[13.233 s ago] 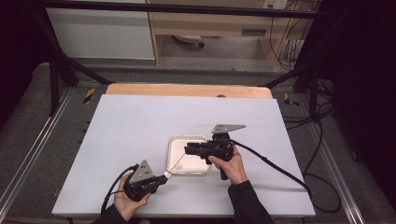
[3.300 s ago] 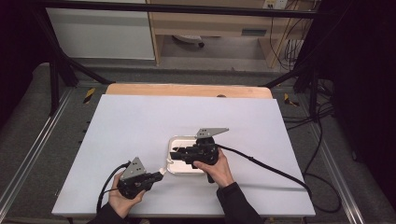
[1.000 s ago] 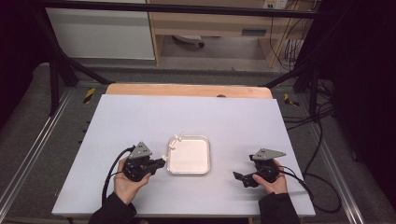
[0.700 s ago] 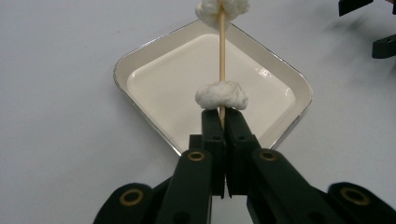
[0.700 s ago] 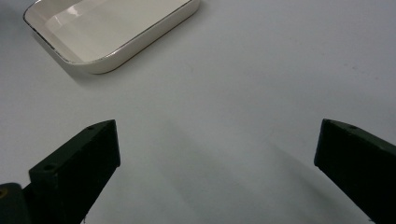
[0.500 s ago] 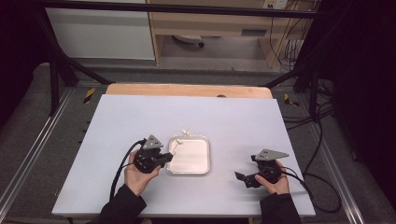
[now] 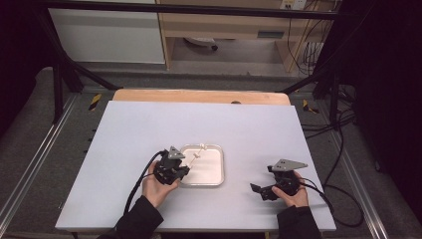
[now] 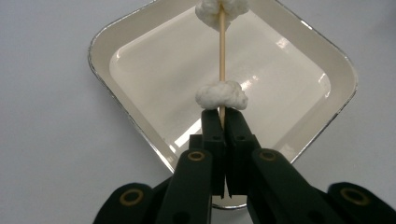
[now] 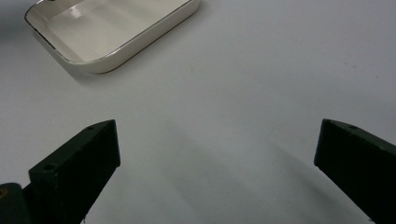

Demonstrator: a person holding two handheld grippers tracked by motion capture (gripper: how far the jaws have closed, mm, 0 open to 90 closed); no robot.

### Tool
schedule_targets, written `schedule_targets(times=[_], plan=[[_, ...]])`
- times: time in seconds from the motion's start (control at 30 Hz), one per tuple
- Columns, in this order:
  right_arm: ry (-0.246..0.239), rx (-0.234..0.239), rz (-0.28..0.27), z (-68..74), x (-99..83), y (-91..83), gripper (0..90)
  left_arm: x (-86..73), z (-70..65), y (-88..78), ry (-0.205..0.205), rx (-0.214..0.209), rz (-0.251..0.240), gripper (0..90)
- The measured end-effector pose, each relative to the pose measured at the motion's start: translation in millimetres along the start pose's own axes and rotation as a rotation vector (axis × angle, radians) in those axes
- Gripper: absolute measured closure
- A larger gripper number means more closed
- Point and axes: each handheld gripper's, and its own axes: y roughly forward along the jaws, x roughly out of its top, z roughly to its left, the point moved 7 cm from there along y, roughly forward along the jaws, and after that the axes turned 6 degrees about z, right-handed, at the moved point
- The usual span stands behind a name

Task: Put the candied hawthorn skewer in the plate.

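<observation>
Matte white table [image 7: 149, 129] bears a glossy square tray [image 8: 327, 70]; left tongs [image 8: 223, 122] clamp a thin wooden skewer [image 8: 222, 51], right tongs [image 9: 215, 158] gape empty.

Your sleeves [image 7: 142, 219] are dark. Each gripper [image 7: 171, 169] is black with brass-ringed screw holes, a grey three-cornered plate [image 7: 287, 164] and a trailing black cable [image 7: 134, 186].

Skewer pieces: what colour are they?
White pieces on the skewer, clearest in the left gripper view.

White table [image 7: 149, 129] with wooden far edge [image 7: 199, 96]; cables [image 7: 343, 129] on floor beside it.
</observation>
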Motion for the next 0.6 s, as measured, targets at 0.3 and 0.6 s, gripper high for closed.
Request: schedule_targets(times=[0.3, 0.6], plan=[[0.001, 0.005, 0.011, 0.7, -1.0, 1.8, 0.9, -2.5, -1.6, 11.1, 0.008, 0.022, 0.047, 88.2], [0.002, 0.006, 0.014, 1.0, -1.3, 1.9, 0.9, -2.8, -3.7, 15.5, 0.024, 0.033, 0.077, 88.1]])
